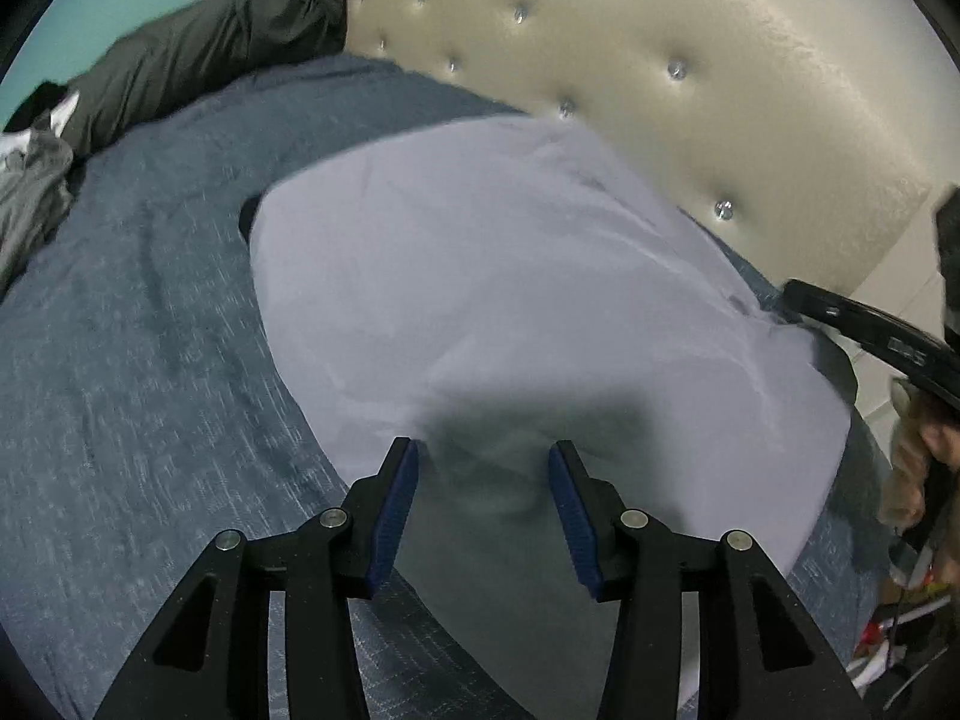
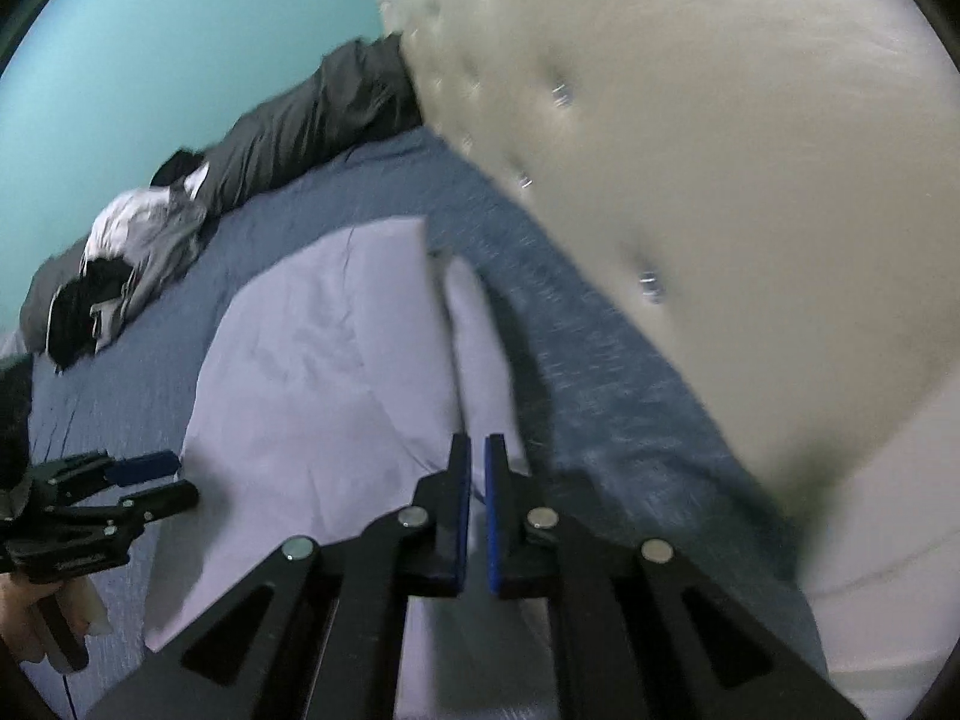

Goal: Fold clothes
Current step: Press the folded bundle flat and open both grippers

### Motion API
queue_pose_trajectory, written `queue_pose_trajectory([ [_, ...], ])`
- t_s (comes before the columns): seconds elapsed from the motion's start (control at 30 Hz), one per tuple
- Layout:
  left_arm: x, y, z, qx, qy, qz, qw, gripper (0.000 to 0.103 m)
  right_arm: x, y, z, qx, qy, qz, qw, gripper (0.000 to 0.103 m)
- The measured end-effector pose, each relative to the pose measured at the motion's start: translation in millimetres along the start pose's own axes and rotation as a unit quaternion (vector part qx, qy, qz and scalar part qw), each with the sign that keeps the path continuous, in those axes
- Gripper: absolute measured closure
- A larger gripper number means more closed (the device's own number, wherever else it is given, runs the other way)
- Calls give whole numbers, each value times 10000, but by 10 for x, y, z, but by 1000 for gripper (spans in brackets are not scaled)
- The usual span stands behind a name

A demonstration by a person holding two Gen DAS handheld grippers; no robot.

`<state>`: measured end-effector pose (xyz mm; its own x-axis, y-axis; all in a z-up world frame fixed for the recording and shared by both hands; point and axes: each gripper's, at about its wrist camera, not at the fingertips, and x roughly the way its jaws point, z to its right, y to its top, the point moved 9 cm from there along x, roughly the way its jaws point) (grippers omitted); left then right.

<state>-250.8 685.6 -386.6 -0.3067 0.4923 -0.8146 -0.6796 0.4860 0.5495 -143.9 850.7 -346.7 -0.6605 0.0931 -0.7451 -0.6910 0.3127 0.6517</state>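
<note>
Nearest to me, the left gripper (image 1: 483,462) hung just above the near edge of the pale lavender garment (image 1: 510,276), its blue-padded jaws spread wide with nothing between them, throwing a dark shadow on the cloth below. It looked poised to pin or take up that edge, though I could not tell which.

The garment lay spread on the blue bedspread (image 1: 150,360), close to the tufted cream headboard (image 1: 690,60), on open bedding well apart from the other clothes. A dark piece showed at its far left corner, too small for me to make out.

The right gripper (image 2: 478,456) had its jaws drawn nearly together on a raised strip of the lavender cloth, which stood up from the flat part in a narrow, blurred ridge. I judged that this edge was being lifted so it could be carried across the rest as a fold; the blur fitted a hand in motion.

From that side the left gripper showed again, low at the garment's edge, gripped by the person's hand (image 2: 42,618).

A heap of dark and grey clothes (image 2: 180,228) lay along the teal wall (image 2: 150,30). Whether they were folded, I could not say.
</note>
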Motion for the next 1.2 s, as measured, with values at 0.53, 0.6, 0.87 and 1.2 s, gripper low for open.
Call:
queue_pose_trajectory([
  [0.53, -394, 3, 111, -172, -76, 152, 9997, 53, -307, -73, 17, 230, -200, 176, 9994, 101],
  [0.6, -517, 10, 144, -164, -71, 200, 9996, 50, -415, -45, -43, 316, -202, 240, 9990, 101],
  [0.87, -950, 63, 192, -188, -26, 408, 9990, 48, -797, 6, -313, 418, -294, 415, 9978, 97],
  [1.2, -1532, 50, 278, -120, 48, 735, 9972, 45, -1303, 20, -576, 440, -329, 613, 9966, 97],
])
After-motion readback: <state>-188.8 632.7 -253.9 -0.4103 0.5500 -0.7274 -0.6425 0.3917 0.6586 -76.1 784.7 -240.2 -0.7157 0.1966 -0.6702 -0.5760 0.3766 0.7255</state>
